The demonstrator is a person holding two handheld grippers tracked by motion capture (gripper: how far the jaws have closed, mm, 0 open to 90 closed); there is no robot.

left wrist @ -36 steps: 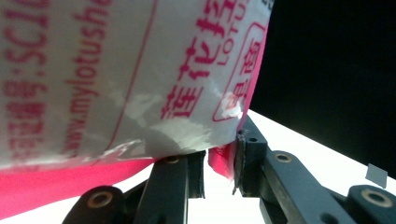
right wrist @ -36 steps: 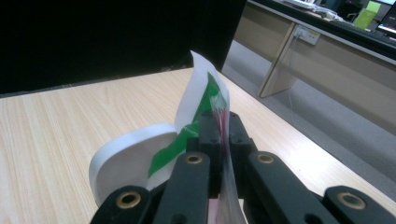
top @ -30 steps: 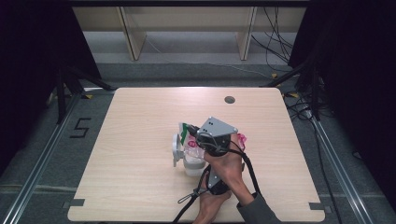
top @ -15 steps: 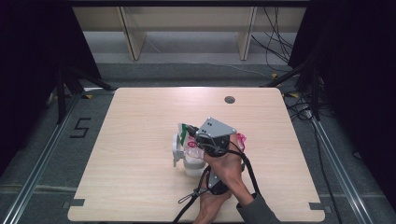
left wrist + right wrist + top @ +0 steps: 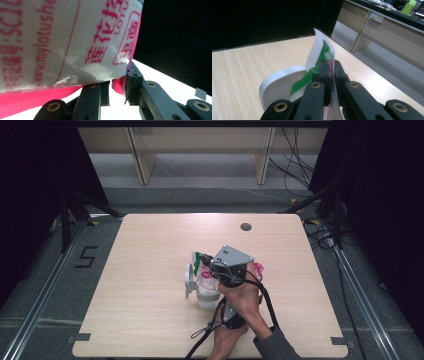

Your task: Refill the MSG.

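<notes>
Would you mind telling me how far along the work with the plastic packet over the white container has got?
Done: both tongs have taken hold of the packet. The right tongs are shut on its thin edge, the left tongs pinch its pink bottom corner. In hand: the packet is held up beside the white container with its lid open. Left: whether anything has been tipped in cannot be seen, so opening or emptying probably remains.

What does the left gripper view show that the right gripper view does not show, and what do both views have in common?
The left gripper view shows red printed writing on the plastic bag and its pink bottom edge, caught between the left gripper jaws. The right gripper view shows a green and white flap, a white round container, and the right gripper shut on thin film. Both share black jaws gripping the packaging above the table.
</notes>
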